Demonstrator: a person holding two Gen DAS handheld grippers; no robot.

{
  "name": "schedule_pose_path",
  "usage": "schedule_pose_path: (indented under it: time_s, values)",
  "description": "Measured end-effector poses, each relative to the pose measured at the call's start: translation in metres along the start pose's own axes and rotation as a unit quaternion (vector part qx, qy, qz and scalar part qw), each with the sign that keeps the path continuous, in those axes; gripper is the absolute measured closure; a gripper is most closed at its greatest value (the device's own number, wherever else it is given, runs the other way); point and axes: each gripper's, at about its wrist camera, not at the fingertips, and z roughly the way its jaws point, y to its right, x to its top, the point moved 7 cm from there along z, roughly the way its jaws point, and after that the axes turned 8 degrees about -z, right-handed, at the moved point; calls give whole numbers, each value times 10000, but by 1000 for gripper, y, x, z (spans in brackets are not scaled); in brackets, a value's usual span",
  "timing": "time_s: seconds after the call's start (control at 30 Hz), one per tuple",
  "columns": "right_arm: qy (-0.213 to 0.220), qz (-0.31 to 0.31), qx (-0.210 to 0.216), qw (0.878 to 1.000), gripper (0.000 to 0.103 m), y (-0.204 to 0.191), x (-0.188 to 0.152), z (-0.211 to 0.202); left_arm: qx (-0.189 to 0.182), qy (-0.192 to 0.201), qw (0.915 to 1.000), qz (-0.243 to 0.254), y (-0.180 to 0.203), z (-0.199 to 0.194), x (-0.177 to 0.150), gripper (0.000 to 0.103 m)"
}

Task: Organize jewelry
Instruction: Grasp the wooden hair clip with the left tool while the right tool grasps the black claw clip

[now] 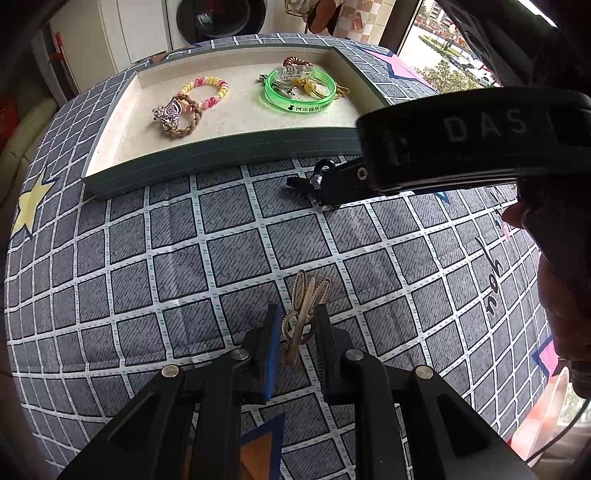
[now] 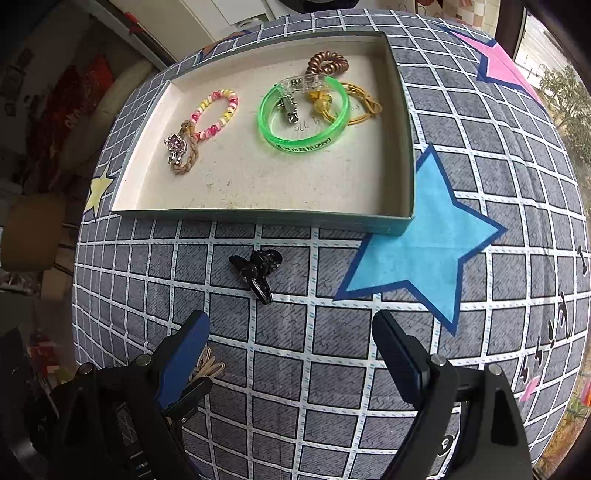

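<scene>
My left gripper [image 1: 295,332] is shut on a gold hair clip [image 1: 304,299], held just above the checked cloth. A black hair clip [image 2: 256,271] lies on the cloth in front of the tray [image 2: 258,216]. My right gripper [image 2: 291,332] stands open just short of it, with nothing between its fingers. In the left wrist view the right gripper [image 1: 340,184] hovers over the black hair clip [image 1: 306,181]. The tray [image 1: 221,155] holds a green bangle [image 1: 295,106], a beaded bracelet [image 1: 221,90], a heart charm on a braided band [image 1: 170,112] and a brown coil tie [image 2: 327,61].
A grey checked cloth [image 1: 147,258] with a blue star [image 2: 424,240] and a yellow star [image 1: 29,206] covers the rounded surface. A washing machine [image 1: 221,18] stands behind the tray, and a window [image 1: 443,48] is at the right. A person's hand [image 1: 554,277] holds the right gripper's handle.
</scene>
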Motion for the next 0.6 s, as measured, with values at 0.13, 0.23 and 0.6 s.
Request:
schedule_pose_path:
  time_s: [0.13,0.23,0.6]
  values:
    - [-17,-281,-153,9995,12,-10,12,13,18,-23,10000,-52,-4,-3,-3,73]
    - [-43,-432,-275,9987,21,-16,18,22,17,-37,10000,-70,-3,-2,-6,73]
    - [39,-458,-513,9976,79,-13,22,24,-19,-47,10000,-75,1,1,0,73]
